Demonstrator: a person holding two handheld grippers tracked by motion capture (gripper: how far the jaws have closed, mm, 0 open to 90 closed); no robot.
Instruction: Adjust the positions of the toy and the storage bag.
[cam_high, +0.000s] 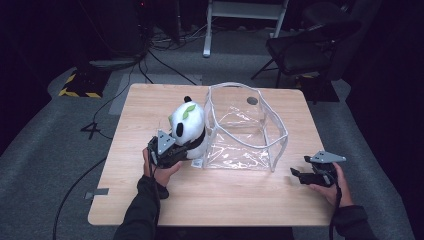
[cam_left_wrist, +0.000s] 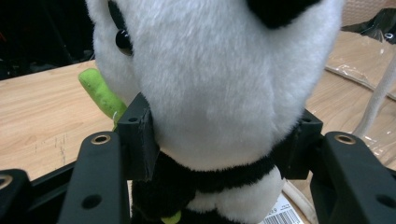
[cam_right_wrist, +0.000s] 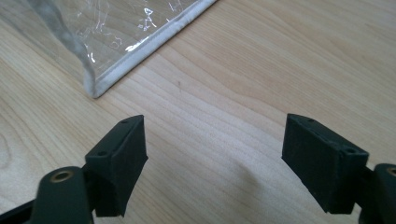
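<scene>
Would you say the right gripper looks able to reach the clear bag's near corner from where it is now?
Probably yes: the right gripper is open, with bare table between it and the clear bag.

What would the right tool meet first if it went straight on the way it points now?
Probably the near bottom corner of the clear bag, judging by the right gripper view. The right tool hangs open over bare table; depth is unclear, so it might slide past onto wood.

The black two-jaw left tool (cam_high: 175, 145), held in the left hand (cam_high: 161, 172), has its jaws pressed in from both sides. The matching right tool (cam_high: 296, 174), in the right hand (cam_high: 331, 186), sits low with jaws spread wide.
</scene>
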